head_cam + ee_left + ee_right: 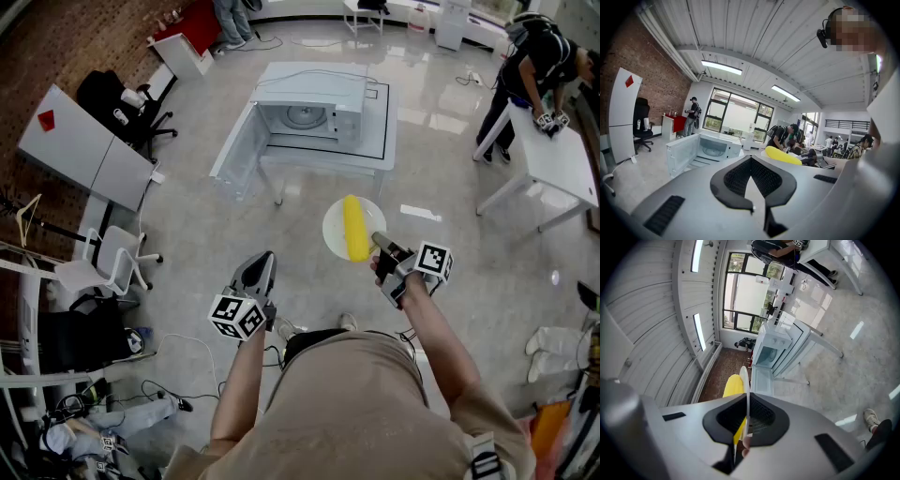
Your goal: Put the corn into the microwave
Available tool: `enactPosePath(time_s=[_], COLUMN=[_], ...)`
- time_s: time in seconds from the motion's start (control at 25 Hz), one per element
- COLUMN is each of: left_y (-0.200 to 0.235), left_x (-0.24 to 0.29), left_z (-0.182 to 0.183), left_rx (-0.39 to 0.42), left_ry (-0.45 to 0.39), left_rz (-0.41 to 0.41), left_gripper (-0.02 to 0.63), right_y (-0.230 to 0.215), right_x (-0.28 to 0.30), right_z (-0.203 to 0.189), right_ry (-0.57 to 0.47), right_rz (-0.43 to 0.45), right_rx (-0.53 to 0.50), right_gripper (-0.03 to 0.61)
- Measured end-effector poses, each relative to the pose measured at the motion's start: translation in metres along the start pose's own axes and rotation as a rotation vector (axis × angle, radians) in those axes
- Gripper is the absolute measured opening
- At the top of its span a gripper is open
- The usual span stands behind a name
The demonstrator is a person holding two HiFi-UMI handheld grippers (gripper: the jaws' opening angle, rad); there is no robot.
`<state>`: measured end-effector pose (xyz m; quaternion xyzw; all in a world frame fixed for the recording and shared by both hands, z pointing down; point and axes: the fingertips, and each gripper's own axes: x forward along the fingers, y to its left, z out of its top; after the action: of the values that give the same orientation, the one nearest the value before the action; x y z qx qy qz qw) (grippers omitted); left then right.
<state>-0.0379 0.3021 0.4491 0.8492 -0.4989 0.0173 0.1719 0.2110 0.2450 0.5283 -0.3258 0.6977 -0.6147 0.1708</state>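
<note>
The right gripper (378, 242) is pinched onto the rim of a white plate (333, 225); its own view shows the thin edge of the plate standing upright between the pressed pads. The corn (355, 228), a plain yellow cob, lies on that plate with its length pointing away from the person. The black-and-white square-patterned marker cube (432, 261) sits just behind the jaws. The left gripper (262, 261) hangs beside it, apart from the plate, with its jaws pressed together on nothing and its own marker cube (237, 316) near the hand. Plate and corn are held in the air over the shiny floor, in front of and well apart from the microwave (319, 108). The microwave stands on a low white table (370, 155), with its door (240, 150) swung wide to the left and the round turntable showing inside; its control panel is too small to read. At the left stands a white panel that bears a red diamond mark (46, 119). At the upper right a person (525, 66) bends over a white desk (553, 159).
</note>
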Motion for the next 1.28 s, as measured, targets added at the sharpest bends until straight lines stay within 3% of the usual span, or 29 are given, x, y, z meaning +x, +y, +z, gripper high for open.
enactPosePath(time_s=[0.84, 1.0, 1.28], left_y=[-0.02, -0.013, 0.022], left_x=[0.006, 0.011, 0.026], left_z=[0.007, 0.007, 0.009], left_rx=[0.034, 0.039, 0.038], left_ry=[-0.011, 0.0, 0.015], left_rz=[0.001, -0.001, -0.022], left_gripper=[0.006, 0.006, 0.006], right_y=[0.019, 0.019, 0.021], right_x=[0.004, 0.012, 0.044], right_z=[-0.003, 0.0, -0.004], right_ry=[0.034, 0.033, 0.021], right_rz=[0.053, 0.054, 0.06], right_rx=[0.041, -0.001, 0.011], right_gripper=[0.015, 0.015, 0.015])
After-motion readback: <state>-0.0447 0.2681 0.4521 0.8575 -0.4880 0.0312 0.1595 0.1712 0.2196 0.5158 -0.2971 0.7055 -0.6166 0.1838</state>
